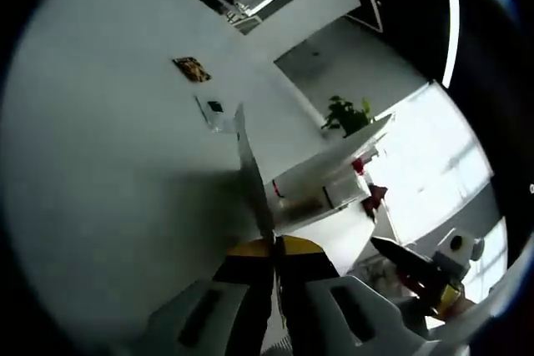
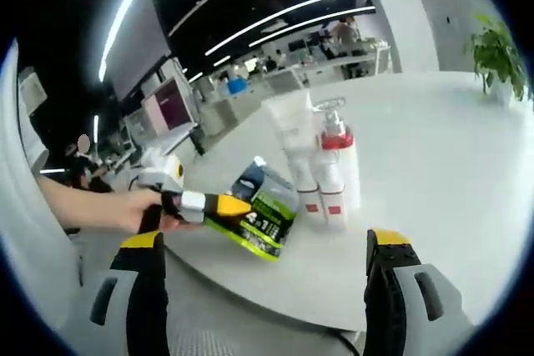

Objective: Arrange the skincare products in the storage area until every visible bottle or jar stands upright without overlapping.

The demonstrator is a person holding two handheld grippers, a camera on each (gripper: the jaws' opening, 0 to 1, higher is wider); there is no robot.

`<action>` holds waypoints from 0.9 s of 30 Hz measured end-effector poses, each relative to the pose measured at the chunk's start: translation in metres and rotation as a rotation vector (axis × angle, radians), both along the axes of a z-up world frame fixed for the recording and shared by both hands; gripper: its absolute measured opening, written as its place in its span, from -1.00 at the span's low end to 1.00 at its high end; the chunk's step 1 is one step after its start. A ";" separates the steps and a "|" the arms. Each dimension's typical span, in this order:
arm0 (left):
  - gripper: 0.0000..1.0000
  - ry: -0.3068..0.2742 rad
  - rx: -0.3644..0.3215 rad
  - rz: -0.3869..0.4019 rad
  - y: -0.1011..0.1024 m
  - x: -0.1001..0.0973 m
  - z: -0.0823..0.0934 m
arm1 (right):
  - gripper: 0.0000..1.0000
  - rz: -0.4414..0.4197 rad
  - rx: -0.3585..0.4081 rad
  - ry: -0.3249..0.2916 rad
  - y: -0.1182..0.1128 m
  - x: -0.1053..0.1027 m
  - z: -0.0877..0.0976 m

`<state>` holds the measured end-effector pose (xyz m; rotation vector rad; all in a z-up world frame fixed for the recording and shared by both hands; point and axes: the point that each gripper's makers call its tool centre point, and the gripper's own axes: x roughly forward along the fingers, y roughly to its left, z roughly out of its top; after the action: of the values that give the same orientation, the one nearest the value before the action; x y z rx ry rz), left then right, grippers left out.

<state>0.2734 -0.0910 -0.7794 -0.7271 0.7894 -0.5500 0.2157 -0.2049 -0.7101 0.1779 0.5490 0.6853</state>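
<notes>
Right gripper view: the left gripper (image 2: 238,208) clamps a green sachet (image 2: 265,206) at the white table (image 2: 434,156) near edge, left of upright pump bottles (image 2: 332,174); the right gripper (image 2: 263,268) hangs released. Next, probably, standing the sachet beside them without overlap.

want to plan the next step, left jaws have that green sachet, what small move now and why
Probably lower the flat green sachet onto the bare white table beside the white pump bottle with the red collar, then open. The left gripper is shut on the sachet, holding it at the table edge, while the right gripper is open.
</notes>
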 end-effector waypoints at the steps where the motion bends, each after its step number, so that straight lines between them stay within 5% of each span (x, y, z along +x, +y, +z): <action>1: -0.99 0.007 0.016 0.004 0.002 0.000 -0.003 | 0.99 -0.001 0.005 0.005 0.000 0.000 0.000; 12: -0.96 -0.002 0.160 -0.041 0.012 0.001 -0.020 | 0.99 0.001 0.029 0.022 0.001 -0.001 -0.001; 27: -0.62 -0.120 0.440 -0.153 0.020 0.000 -0.029 | 0.99 0.012 0.035 0.035 0.003 -0.003 -0.001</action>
<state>0.2735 -0.0709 -0.8080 -0.2279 0.8220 -0.5279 0.2126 -0.2018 -0.7106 0.2197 0.5724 0.7045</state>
